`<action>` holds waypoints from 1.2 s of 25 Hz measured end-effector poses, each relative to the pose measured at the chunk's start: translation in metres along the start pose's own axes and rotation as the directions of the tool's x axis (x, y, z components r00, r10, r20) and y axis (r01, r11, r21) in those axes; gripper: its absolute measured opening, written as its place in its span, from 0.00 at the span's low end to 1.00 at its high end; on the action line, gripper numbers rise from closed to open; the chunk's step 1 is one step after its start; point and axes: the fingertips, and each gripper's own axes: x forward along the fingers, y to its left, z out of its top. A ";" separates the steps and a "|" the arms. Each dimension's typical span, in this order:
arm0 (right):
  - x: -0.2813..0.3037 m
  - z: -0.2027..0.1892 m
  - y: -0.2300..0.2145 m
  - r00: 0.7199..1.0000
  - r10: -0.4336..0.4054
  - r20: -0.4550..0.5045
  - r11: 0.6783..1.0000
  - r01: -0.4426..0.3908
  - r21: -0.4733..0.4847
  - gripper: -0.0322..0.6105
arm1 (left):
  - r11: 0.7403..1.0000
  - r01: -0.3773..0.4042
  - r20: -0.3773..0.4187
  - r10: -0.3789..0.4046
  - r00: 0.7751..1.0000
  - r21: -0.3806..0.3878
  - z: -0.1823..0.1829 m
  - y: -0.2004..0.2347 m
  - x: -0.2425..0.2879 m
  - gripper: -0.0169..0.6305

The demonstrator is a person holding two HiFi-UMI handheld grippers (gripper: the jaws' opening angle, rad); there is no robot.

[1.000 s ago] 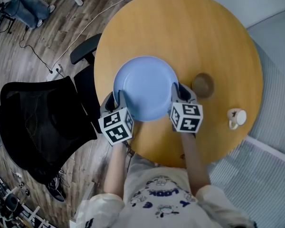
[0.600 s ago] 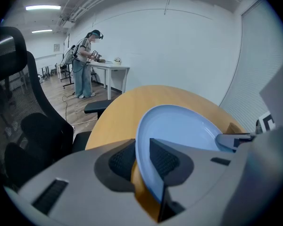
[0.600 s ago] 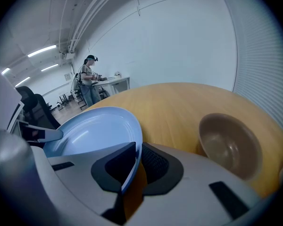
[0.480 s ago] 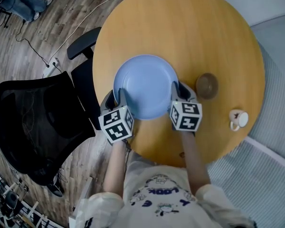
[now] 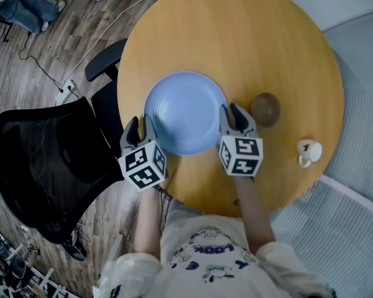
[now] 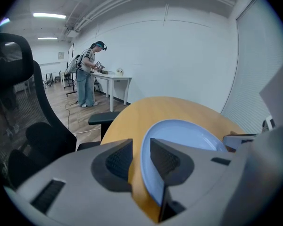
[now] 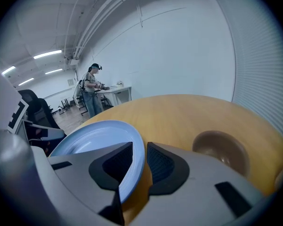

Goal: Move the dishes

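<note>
Round wooden table top fills the head view, and it carries all the dishes. We find the light blue plate lying on it, towards the edge nearest the person and left of centre.

We see the left gripper at the plate's left rim. In the left gripper view its jaws stand apart with the rim passing between them. A strip of table shows between the rim and the outer jaw, so the pads do not clamp the plate.

We see the right gripper at the plate's right rim. Its jaws have just been opening. In the right gripper view they stand apart with the rim between them, and table shows between the rim and the outer jaw. Neither gripper holds the plate.

Further out, a brown bowl sits just beside the right gripper, apart from the plate. A white cup stands near the table's right edge, well apart from the bowl.

A black office chair stands on the wooden floor to the left of the table. In the left gripper view we see a person standing at a white desk by the far wall.
</note>
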 end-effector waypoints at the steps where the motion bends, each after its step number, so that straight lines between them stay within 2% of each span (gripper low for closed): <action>1: -0.005 0.005 0.000 1.000 -0.002 0.018 1.000 0.002 -0.003 0.17 | 1.000 0.002 0.013 -0.002 1.000 -0.005 0.005 -0.001 -0.003 0.18; 5: -0.025 0.027 -0.016 0.994 -0.054 0.090 0.999 0.055 -0.003 0.17 | 0.998 0.053 0.059 -0.051 0.997 -0.018 0.027 -0.023 -0.013 0.18; 9: -0.046 0.035 -0.061 0.976 -0.176 0.128 0.984 0.172 0.046 0.17 | 0.992 0.122 0.093 -0.124 0.988 0.021 0.039 -0.066 -0.020 0.18; 13: -0.065 0.027 -0.113 0.952 -0.282 0.116 0.955 0.269 0.122 0.17 | 0.977 0.199 0.094 -0.205 0.974 0.070 0.037 -0.115 -0.022 0.18; 18: -0.081 0.012 -0.160 0.928 -0.367 0.065 0.923 0.354 0.153 0.17 | 0.954 0.270 0.069 -0.280 0.958 0.129 0.031 -0.169 -0.026 0.18; 23: -0.081 -0.004 -0.180 0.930 -0.367 0.018 0.914 0.357 0.191 0.17 | 0.937 0.306 0.041 -0.317 0.948 0.170 0.021 -0.205 -0.025 0.18; 30: -0.059 -0.019 -0.191 0.952 -0.304 -0.030 0.929 0.303 0.211 0.17 | 0.930 0.322 -0.008 -0.326 0.945 0.178 0.003 -0.228 -0.017 0.18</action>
